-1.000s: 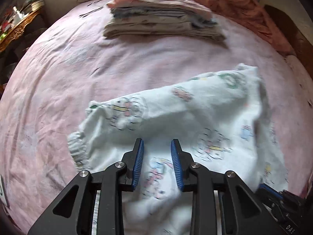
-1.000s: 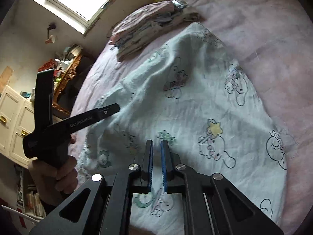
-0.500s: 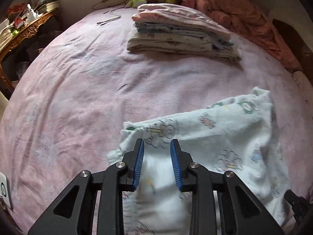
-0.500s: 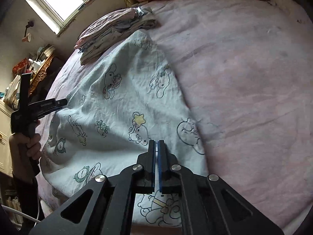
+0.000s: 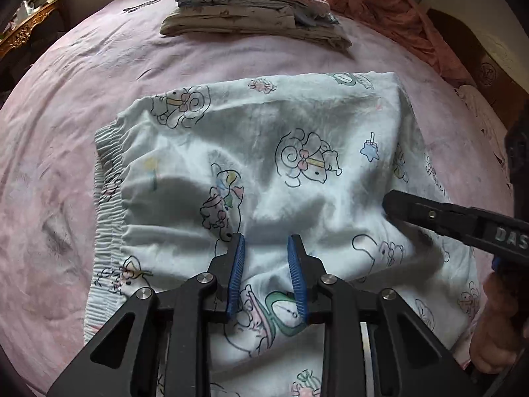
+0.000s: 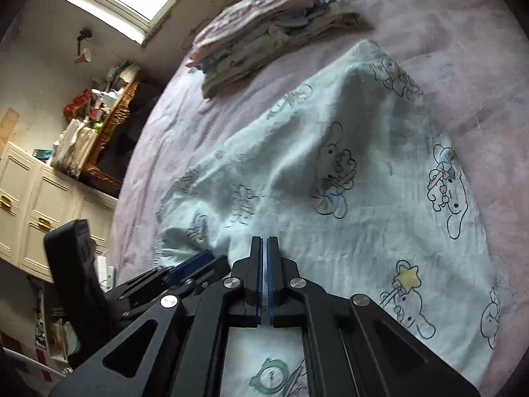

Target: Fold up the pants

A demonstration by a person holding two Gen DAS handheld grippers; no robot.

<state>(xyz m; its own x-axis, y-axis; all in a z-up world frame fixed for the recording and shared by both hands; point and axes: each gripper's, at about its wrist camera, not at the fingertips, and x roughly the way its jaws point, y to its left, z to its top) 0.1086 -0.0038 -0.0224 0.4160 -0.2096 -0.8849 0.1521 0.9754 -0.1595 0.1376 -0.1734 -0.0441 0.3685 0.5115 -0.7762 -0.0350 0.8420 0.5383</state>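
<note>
Your pants (image 5: 297, 178) run off the bottom edge of both views, so you can't see their near end. The left gripper (image 5: 266, 248) covers the fabric beneath its arms. Your right gripper (image 5: 390, 203) is cut by the right edge, its tips blurred against the cloth. The stack of folded clothes (image 6: 264, 36) is partly blurred.

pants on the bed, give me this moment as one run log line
task: fold pants | pants: spread rumpled on pink bedsheet | left gripper: jaws part open, over cloth | right gripper: jaws shut | folded stack: behind
</note>
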